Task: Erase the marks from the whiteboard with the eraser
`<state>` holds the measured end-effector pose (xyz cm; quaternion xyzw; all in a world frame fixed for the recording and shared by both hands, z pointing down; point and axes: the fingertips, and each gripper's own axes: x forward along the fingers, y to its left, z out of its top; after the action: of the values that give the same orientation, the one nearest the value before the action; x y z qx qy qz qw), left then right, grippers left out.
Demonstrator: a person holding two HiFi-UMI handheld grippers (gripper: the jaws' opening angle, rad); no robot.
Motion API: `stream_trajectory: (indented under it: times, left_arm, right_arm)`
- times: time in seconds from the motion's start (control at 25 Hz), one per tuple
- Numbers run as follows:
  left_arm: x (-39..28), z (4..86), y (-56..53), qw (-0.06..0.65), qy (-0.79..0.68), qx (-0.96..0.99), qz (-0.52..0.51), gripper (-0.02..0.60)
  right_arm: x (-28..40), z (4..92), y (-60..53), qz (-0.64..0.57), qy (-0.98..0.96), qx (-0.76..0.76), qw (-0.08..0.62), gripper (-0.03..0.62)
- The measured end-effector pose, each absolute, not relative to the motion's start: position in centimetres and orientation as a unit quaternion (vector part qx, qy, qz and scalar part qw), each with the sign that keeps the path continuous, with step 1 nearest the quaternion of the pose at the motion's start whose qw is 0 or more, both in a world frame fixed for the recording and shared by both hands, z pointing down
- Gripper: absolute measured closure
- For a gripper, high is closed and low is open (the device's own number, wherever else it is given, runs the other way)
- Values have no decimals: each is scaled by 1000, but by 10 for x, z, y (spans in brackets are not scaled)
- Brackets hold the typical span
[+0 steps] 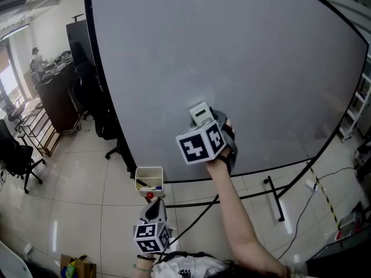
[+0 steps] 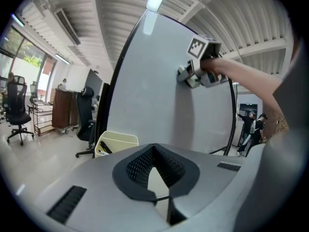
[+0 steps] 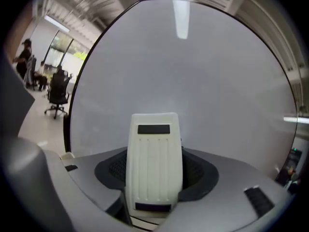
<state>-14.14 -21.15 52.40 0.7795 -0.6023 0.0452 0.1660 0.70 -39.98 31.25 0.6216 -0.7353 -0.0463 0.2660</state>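
Note:
The whiteboard (image 1: 243, 51) fills most of the head view, and I see only faint smudges on it, no clear marks. My right gripper (image 1: 204, 120) is shut on the cream eraser (image 1: 200, 113), which is pressed to the board's lower middle. In the right gripper view the eraser (image 3: 154, 149) stands upright between the jaws of the right gripper (image 3: 154, 173), with the whiteboard (image 3: 203, 71) close ahead. My left gripper (image 1: 155, 206) hangs low, off the board, shut and with nothing in it. Its own view shows the left gripper (image 2: 153, 151) pointing at the whiteboard (image 2: 145, 91).
A small cream bin (image 1: 149, 178) with markers in it sits by the board's lower left edge, just beyond my left gripper. Black office chairs (image 1: 104, 120) and a desk (image 1: 55, 91) stand to the left. The board's stand foot (image 1: 275, 198) and cables cross the floor. People (image 2: 251, 124) stand far off.

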Motion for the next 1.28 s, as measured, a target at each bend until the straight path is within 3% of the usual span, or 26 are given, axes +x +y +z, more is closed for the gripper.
stream_trajectory:
  times: [0.08,0.2,0.44,0.6,0.84,0.96,1.16,1.28]
  left_arm:
    - [-138,524,-212,164,-600,782,45,584]
    - [-132,522,-213,165,-596,785,45,584]
    - [-133,527,-218,168,-598,782,52,584]
    - [-128,525,-220,168,-594,785,53,584]
    - [-129,524,-222,169,-602,779,50,584]
    - [-133,528,-216,171,-605,776,50,584]
    - [-135,525,-213,169,-605,777,44,584]
    - [-130,523,-211,167,-600,781,43,584]
  right_arm:
    - [-3,366,-397,-12,-753,591,289,321]
    - [-10,382,-392,29,-786,562,255,322]
    - [-23,205,-395,-68,-803,575,140,322]
    - [-35,172,-398,-109,-770,601,184,322]
    - [-35,264,-401,-132,-736,599,286,321]
    - [-35,266,-396,-110,-767,567,279,322]
    - [1,168,-401,-123,-750,610,226,323]
    - [-8,185,-398,-138,-732,611,270,322]
